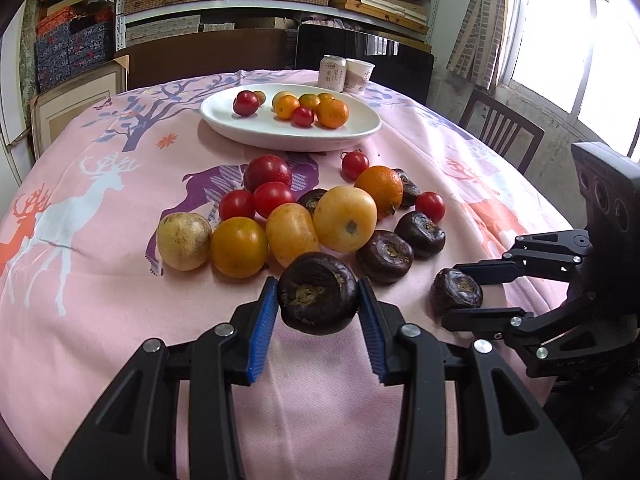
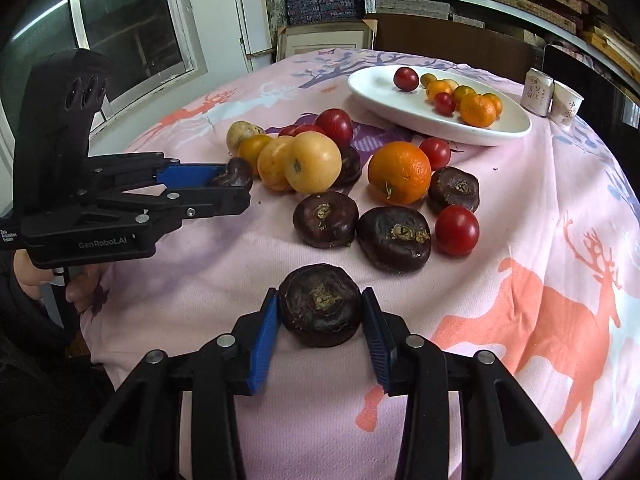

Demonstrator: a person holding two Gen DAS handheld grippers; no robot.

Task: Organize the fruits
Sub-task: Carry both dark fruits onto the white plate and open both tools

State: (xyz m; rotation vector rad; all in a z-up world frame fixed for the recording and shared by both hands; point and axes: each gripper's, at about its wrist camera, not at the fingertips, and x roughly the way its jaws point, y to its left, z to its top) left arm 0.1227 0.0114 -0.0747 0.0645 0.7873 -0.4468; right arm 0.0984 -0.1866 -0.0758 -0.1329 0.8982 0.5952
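The tabletop [image 1: 100,300], under a pink deer-print cloth, carries a loose heap of fruit in the middle so either hand can reach it. Beyond the heap sits the white plate [image 1: 360,130], already holding small oranges and tomatoes, probably the sorting spot. The left tongs [image 1: 318,300] pinch one dark water chestnut [image 1: 318,292] at the near edge of the heap, apparently ready to lift it. The right tongs [image 2: 320,312] pinch a second chestnut [image 2: 320,304] lying apart on the cloth; no earlier view shows whether either has left the cloth.
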